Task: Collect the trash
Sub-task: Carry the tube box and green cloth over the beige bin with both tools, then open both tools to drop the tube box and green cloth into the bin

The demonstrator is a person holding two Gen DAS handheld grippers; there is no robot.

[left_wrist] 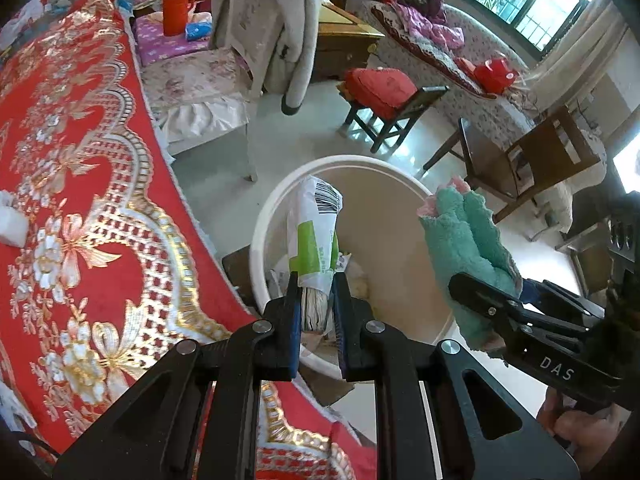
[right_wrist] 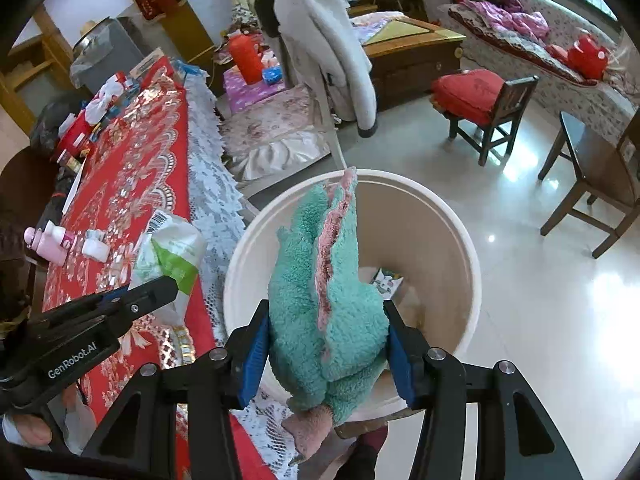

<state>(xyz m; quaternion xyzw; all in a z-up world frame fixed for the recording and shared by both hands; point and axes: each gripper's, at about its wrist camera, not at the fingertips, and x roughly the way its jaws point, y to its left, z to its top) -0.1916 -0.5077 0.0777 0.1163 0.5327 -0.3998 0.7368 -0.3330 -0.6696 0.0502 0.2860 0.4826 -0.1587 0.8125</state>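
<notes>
My left gripper is shut on a crumpled white and green plastic package and holds it above the open white trash bin. The package also shows in the right wrist view, held over the table edge. My right gripper is shut on a folded teal fleece cloth with pink trim and holds it over the bin. The cloth shows in the left wrist view at the bin's right rim. Some paper scraps lie at the bin's bottom.
A table with a red and gold cloth stands left of the bin, with a pink bottle and small white items on it. A chair draped with a grey coat, a red-cushioned stool and a wooden chair stand on the tiled floor.
</notes>
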